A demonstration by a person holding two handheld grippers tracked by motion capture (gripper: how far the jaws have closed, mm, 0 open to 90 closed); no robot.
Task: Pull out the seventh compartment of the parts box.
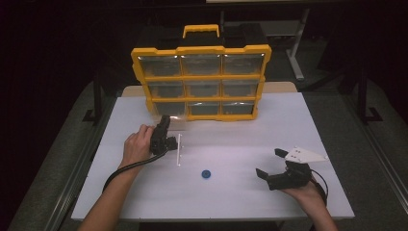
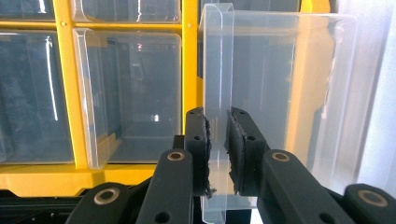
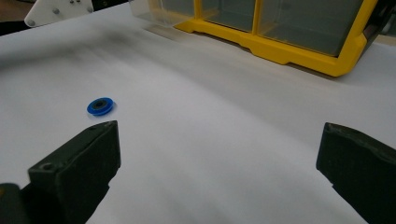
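Note:
A yellow organizer (image 1: 202, 50) with several clear drawers stands upright at the back of the white table (image 1: 288, 125). Its bottom-left clear drawer (image 1: 172, 119) sticks out toward me. My left gripper (image 1: 162, 131) is shut on that drawer; in the left gripper view the pads (image 2: 198, 140) pinch a thin upright edge of the clear drawer (image 2: 280, 84), in front of the yellow frame (image 2: 65, 93). My right gripper (image 1: 269, 162) rests open near the front right. Its jaws stand wide apart (image 3: 219, 149) with nothing between them. A small blue disc (image 1: 206, 173) (image 3: 100, 106) lies on the table to its left.
A thin pale strip (image 1: 179, 149) lies on the table just right of the left gripper. The organizer's yellow base (image 3: 280, 49) runs across the back. Bare white tabletop lies between the disc and the organizer. The table's edges drop to a dark floor.

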